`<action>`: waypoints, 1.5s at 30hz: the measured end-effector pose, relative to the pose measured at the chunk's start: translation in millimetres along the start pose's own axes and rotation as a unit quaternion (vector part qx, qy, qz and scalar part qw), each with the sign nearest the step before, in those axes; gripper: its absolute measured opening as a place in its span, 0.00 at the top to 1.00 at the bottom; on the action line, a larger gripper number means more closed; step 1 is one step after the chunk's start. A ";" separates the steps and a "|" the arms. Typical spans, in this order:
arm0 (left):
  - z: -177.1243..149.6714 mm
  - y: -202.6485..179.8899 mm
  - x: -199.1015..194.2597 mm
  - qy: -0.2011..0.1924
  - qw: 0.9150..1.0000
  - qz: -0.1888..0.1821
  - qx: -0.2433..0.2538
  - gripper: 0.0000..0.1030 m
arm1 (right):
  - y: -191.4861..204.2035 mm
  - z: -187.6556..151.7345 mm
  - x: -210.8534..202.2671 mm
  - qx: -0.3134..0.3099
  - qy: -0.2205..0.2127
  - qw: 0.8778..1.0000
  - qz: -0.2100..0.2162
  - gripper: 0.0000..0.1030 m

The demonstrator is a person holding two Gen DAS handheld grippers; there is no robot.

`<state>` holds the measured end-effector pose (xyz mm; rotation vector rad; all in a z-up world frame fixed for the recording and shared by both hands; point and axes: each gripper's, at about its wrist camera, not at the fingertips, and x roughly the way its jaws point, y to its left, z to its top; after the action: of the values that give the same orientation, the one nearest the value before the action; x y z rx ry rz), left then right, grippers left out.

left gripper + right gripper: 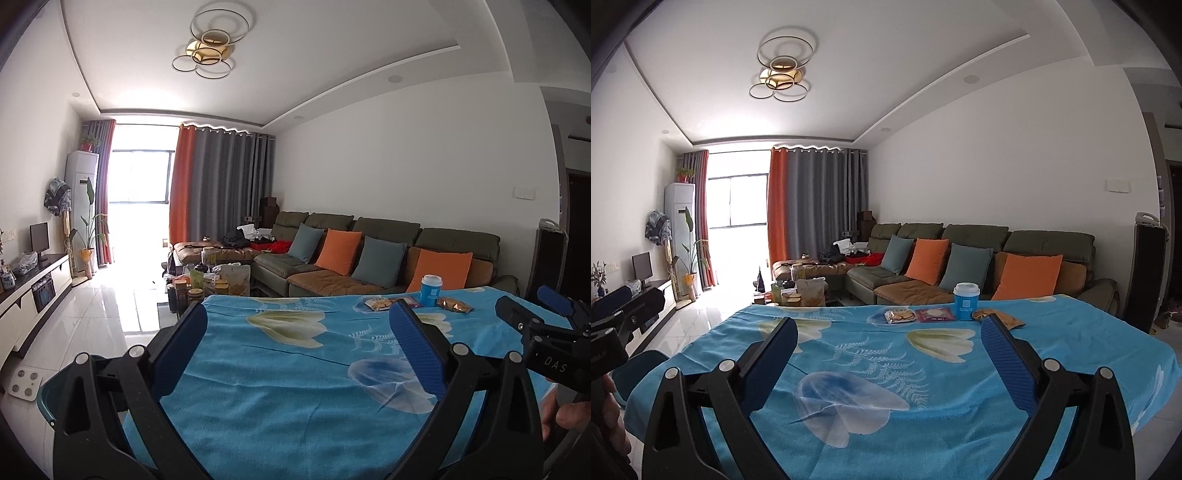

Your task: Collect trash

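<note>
You had the right claw (888,330) wide open, empty, over the tablecloth (923,413). Cup (966,301) and wrappers (934,315) sat well ahead, near its right finger. Left claw (299,315) open too.

table (1108,354), blue floral cloth | far edge row: snack packet (900,316), red packet (934,315), blue cup (966,301), gold wrapper (1001,317)
</note>
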<state>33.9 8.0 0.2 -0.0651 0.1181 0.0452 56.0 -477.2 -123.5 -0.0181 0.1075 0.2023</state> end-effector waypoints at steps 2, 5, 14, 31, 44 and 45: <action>0.0 0.8 -1.7 -0.003 1.000 0.001 0.000 0.06 | 2.7 0.0 1.0 -0.003 0.004 1.000 0.002 0.07; -0.9 2.4 -2.3 -0.007 1.000 0.006 -0.003 0.06 | 4.6 0.8 -2.2 -0.002 -0.003 1.000 0.003 0.07; -3.0 2.7 0.1 0.001 1.000 0.004 -0.008 0.05 | 4.7 -0.4 -1.6 -0.001 0.004 1.000 0.002 0.07; -4.5 2.6 -2.6 0.003 1.000 0.006 -0.008 0.05 | 5.2 -0.4 -1.1 -0.003 0.011 1.000 0.004 0.07; -5.6 -2.5 -0.7 0.013 1.000 0.009 -0.003 0.05 | 7.8 -0.4 -3.4 -0.008 0.010 1.000 0.008 0.07; -5.6 -3.2 -0.1 0.014 1.000 0.008 -0.002 0.05 | 8.3 -0.1 -3.2 -0.008 0.011 1.000 0.009 0.07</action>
<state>33.3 4.5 -5.2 -0.0697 0.1467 0.0605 51.1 -469.7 -123.3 -0.0346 0.1273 0.2203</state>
